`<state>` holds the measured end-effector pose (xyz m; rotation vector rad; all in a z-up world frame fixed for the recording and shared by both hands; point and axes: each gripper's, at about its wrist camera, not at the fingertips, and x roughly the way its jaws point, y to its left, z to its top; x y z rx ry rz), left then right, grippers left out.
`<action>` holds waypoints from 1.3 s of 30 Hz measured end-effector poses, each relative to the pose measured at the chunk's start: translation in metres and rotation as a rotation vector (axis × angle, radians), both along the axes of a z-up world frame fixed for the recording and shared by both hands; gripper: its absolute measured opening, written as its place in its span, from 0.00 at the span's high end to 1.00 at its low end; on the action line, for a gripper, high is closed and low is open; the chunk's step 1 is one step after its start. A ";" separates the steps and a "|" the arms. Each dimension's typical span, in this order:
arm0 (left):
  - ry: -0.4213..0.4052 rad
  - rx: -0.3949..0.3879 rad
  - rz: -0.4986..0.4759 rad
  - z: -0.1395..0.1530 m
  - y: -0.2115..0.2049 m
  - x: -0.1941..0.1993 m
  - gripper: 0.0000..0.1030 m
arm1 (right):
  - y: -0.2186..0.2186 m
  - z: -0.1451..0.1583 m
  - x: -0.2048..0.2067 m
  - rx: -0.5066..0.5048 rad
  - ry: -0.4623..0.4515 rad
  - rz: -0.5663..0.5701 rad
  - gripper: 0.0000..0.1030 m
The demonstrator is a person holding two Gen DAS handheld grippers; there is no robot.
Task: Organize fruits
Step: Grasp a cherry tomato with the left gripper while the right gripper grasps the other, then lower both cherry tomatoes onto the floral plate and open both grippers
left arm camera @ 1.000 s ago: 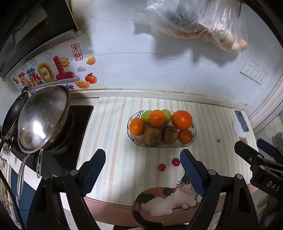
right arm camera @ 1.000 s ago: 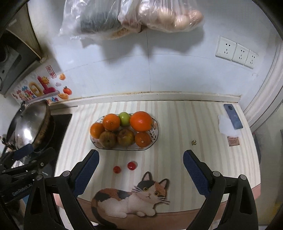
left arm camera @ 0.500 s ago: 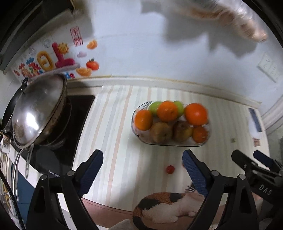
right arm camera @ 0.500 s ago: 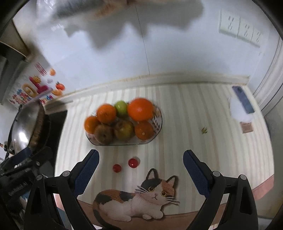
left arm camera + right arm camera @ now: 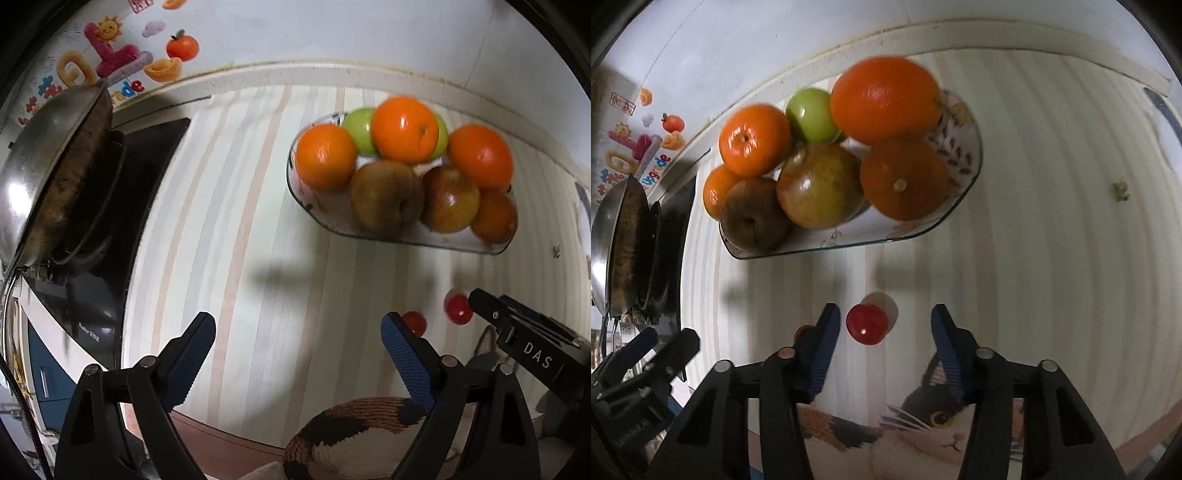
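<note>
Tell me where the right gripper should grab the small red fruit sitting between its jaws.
Grip the red fruit across its round middle, coming down from above with the right gripper. Its jaws stand open either side, and the other small fruit lies outside them.

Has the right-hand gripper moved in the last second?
Yes. The right gripper has come down and forward toward the small red fruit, which now lies between its fingers, nearer the glass bowl.

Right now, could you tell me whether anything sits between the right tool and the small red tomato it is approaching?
Nothing visible does. The cherry tomato lies on bare striped mat between the open right tool, nearer the left finger.
</note>
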<state>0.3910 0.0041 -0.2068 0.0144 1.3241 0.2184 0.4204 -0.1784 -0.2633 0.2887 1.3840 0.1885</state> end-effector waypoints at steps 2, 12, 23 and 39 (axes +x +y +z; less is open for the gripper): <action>0.018 -0.012 -0.004 -0.008 -0.002 0.000 0.11 | 0.005 -0.006 0.000 0.003 0.003 0.013 0.53; 0.056 -0.099 -0.045 -0.028 -0.017 0.000 0.13 | 0.019 -0.019 -0.006 0.005 -0.013 0.043 0.70; 0.070 -0.169 -0.197 -0.047 -0.066 0.007 0.43 | -0.036 -0.010 -0.029 -0.022 -0.015 -0.037 0.70; 0.078 -0.183 -0.238 -0.060 -0.078 0.007 0.77 | -0.045 -0.001 -0.034 0.001 -0.030 -0.063 0.70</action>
